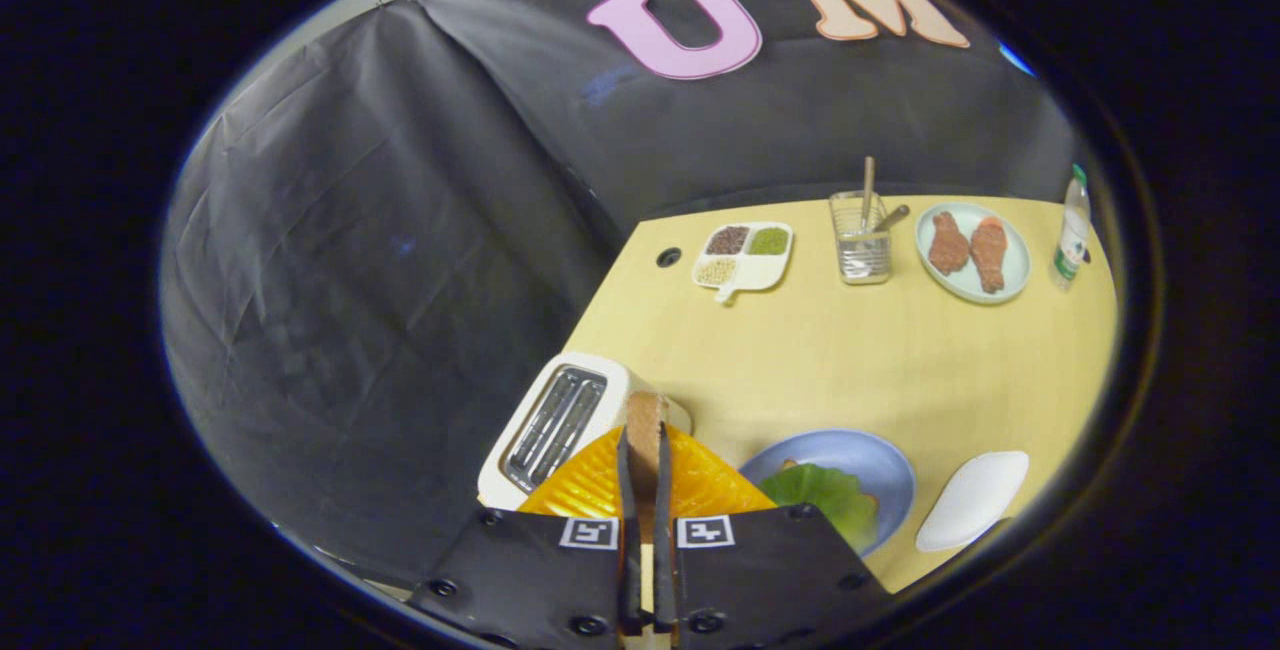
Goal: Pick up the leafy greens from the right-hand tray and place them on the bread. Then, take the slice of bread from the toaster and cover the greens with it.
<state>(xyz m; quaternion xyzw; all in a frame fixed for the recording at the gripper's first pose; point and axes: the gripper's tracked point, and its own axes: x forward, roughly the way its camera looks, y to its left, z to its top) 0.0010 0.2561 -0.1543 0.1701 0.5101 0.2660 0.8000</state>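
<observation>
Bread slice [643, 420] edge-on, mostly hidden between clamped gripper [642, 460] fingers.

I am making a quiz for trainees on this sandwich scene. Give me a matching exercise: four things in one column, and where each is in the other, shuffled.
Things:
1. slice of bread
2. leafy greens
3. toaster
4. empty white tray

Places:
A. on the blue plate
B. to the right of the blue plate
C. clamped between the jaws of the gripper
D. at the table's near left edge, slots empty

Pairs: 1-C, 2-A, 3-D, 4-B
</observation>
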